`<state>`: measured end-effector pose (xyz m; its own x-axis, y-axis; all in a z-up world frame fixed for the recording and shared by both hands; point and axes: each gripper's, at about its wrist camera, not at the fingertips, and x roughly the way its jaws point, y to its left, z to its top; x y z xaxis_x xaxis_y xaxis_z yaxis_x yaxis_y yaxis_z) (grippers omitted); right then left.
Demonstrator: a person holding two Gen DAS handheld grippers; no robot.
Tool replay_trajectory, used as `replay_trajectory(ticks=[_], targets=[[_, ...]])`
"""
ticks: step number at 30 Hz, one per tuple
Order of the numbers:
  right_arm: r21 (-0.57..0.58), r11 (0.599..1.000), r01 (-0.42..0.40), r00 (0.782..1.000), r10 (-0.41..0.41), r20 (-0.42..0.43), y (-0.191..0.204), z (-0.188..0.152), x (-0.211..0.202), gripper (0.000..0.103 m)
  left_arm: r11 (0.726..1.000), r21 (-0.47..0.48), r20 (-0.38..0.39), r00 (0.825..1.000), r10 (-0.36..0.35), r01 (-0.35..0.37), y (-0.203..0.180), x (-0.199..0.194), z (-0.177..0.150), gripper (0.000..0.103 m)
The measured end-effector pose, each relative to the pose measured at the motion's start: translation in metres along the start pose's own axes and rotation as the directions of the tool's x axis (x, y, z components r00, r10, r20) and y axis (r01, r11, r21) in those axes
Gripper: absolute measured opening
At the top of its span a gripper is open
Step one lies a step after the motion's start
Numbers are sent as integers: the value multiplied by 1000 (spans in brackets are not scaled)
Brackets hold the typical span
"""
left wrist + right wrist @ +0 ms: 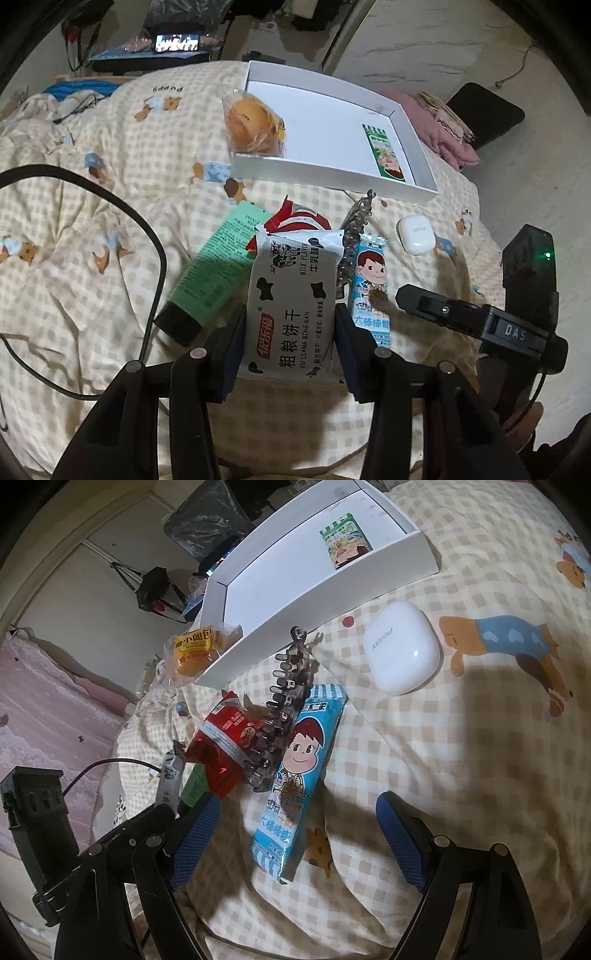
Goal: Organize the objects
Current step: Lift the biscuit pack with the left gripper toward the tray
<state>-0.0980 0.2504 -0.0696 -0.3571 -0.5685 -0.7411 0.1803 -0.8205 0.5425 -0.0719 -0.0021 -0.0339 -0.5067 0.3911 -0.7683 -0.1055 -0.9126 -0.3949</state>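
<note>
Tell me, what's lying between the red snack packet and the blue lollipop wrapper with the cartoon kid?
A translucent grey hair claw clip lies between the red packet and the blue wrapper, overlapping both edges. The right wrist view shows it best.

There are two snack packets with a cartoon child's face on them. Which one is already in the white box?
The green packet, lying flat by one wall of the white box. The blue packet lies on the checked bedspread beside the hair clip.

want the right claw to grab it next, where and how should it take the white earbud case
Grip the white earbud case across its narrower width, coming down from above. It lies flat and alone on the bedspread, smooth and rounded, so the pads should close at mid-body. The right claw is open.
</note>
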Motion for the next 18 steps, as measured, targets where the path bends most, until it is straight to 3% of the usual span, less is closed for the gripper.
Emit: replay_trajectory(ticks=[7, 12, 18], targets=[[-10, 1000, -14, 1000, 14, 0, 2, 0, 1, 87, 1000, -16, -23, 1000, -19, 19, 3, 3, 0, 49], [-12, 1000, -21, 1000, 21, -3, 2, 1, 1, 87, 998, -62, -125, 992, 9, -17, 11, 23, -2, 49], [-13, 1000, -22, 1000, 22, -5, 3, 1, 2, 87, 998, -60, -130, 991, -18, 10, 9, 23, -5, 49]])
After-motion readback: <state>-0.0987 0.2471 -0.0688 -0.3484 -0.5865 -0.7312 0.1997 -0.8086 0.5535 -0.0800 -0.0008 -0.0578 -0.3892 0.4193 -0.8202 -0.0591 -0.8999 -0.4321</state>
